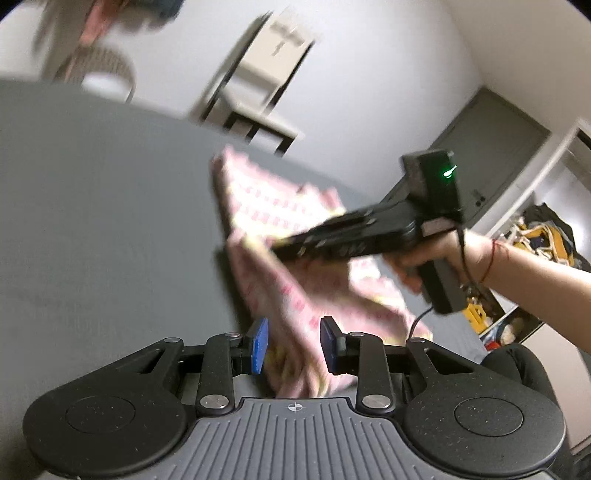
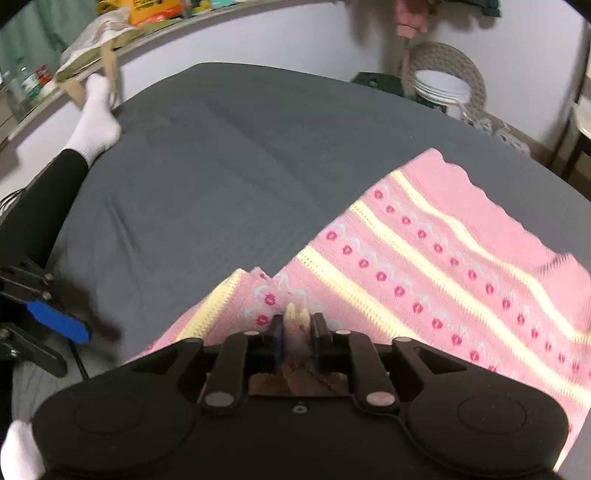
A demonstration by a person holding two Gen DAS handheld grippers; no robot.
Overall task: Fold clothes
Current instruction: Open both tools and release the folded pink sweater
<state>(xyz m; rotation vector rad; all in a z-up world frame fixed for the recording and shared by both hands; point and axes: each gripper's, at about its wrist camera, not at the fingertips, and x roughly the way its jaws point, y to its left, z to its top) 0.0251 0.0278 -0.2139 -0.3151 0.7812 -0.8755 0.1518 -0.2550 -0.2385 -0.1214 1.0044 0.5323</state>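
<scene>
Sweater: pink knit (image 2: 443, 258) with pale yellow stripes and rows of darker pink dots, scalloped hem; half lifted off the dark grey bed (image 2: 229, 166), rest lying on the sheet toward the right side of the right wrist view
Right fingers: right gripper (image 2: 297, 330) nearly closed, bunched edge of the sweater pinched between the two pads, pink and yellow fabric poking out past the tips
Left fingers: left gripper (image 1: 294, 341) apart by a clear gap, blue pads (image 1: 259, 343) showing; sweater fabric hangs in the gap, but cannot tell if either pad touches it, no clamp
Sweater in left view: blurred, draped from the right gripper's tip down toward the left fingers (image 1: 295, 280)
Right hand: bare hand (image 1: 439, 254) around the black handle, red thread at the wrist, black cable hanging below
Right gripper body: black box on top with a green light (image 1: 448, 171)
Writing: none readable on sweater or grippers; small crosshair mark (image 1: 294, 407) on the left gripper's ribbed grey housing; packaging on the shelf too blurred to read
Person: leg in black with white sock (image 2: 96, 122) resting on the left edge of the bed, second white sock at bottom left corner
Bed: grey sheet, lightly creased, bare apart from sweater
Surroundings: white bucket (image 2: 441, 90) in a woven basket beyond the bed; cluttered shelf (image 2: 122, 26) along the wall; grey door (image 1: 491, 147); small white table, blurred
</scene>
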